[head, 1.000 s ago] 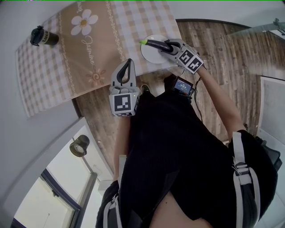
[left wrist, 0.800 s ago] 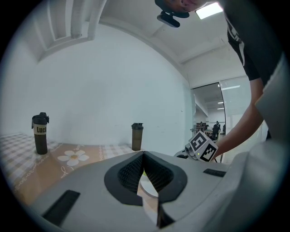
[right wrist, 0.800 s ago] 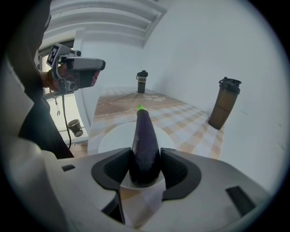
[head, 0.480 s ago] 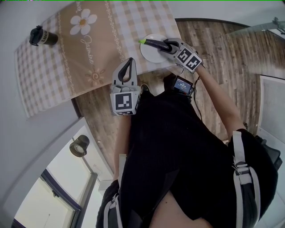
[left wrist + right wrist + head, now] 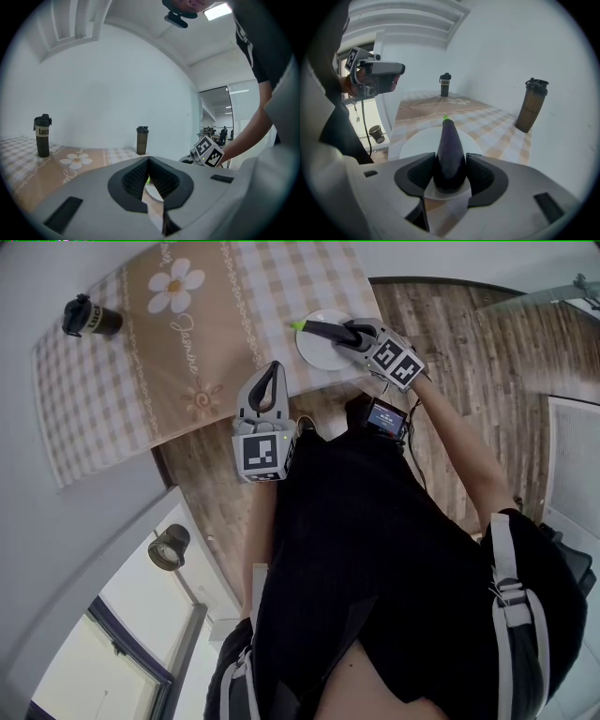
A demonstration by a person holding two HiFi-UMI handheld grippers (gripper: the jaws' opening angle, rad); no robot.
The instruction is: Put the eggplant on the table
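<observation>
A dark purple eggplant point(image 5: 322, 329) with a green tip points out over a white plate point(image 5: 319, 354) near the table's front right corner. My right gripper point(image 5: 345, 332) is shut on its thick end. In the right gripper view both pads press the sides of the eggplant point(image 5: 450, 145), which hangs over the plate point(image 5: 415, 140). My left gripper point(image 5: 272, 369) is by the table's near edge, left of the plate, jaws together and empty. In the left gripper view its tips point(image 5: 149, 160) meet, and the right gripper's marker cube point(image 5: 207, 152) shows beyond.
The table point(image 5: 103, 399) wears a checked cloth with a tan daisy runner point(image 5: 183, 324). One dark bottle point(image 5: 89, 318) stands at the far left corner, and a brown shaker bottle point(image 5: 533, 111) stands by the wall. Wooden floor point(image 5: 450, 343) lies to the right.
</observation>
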